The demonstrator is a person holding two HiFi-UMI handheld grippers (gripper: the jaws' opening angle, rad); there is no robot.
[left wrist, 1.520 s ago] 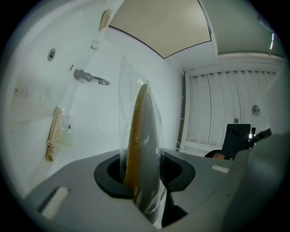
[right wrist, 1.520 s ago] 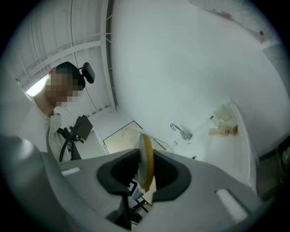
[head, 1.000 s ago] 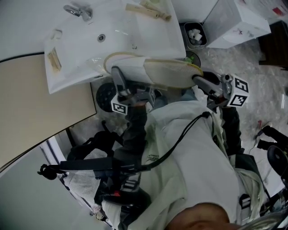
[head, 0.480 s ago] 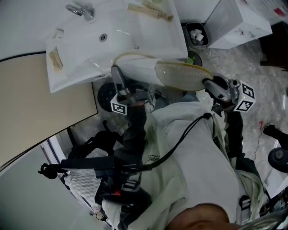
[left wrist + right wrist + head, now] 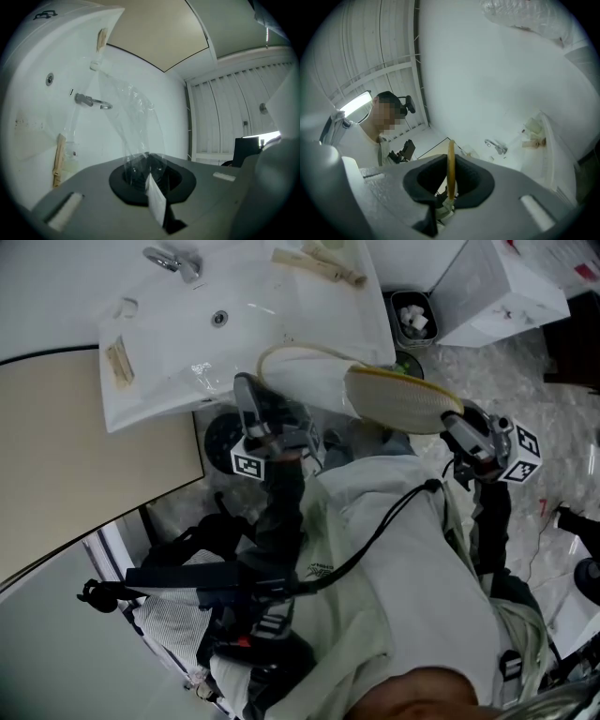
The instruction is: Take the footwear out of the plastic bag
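A pale slipper (image 5: 389, 395) with a yellowish sole hangs in front of the sink's edge. My right gripper (image 5: 457, 425) holds it at its right end. In the right gripper view the thin yellow sole edge (image 5: 451, 157) stands between the jaws of the right gripper (image 5: 451, 187), which are closing and press on it. My left gripper (image 5: 246, 395) is to the slipper's left, below the sink. In the left gripper view the clear plastic bag (image 5: 129, 117) rises from the jaws of the left gripper (image 5: 147, 171), which are shut on the film.
A white sink (image 5: 159, 352) with a faucet (image 5: 173, 261) fills the upper left; wooden items (image 5: 314, 263) lie on its rim. A small waste bin (image 5: 412, 315) and a white box (image 5: 497, 282) stand on the floor at the right. A beige panel (image 5: 84, 484) is left.
The right gripper has carried the slipper to the right and a little down, away from the left gripper. The left gripper has stayed almost in place.
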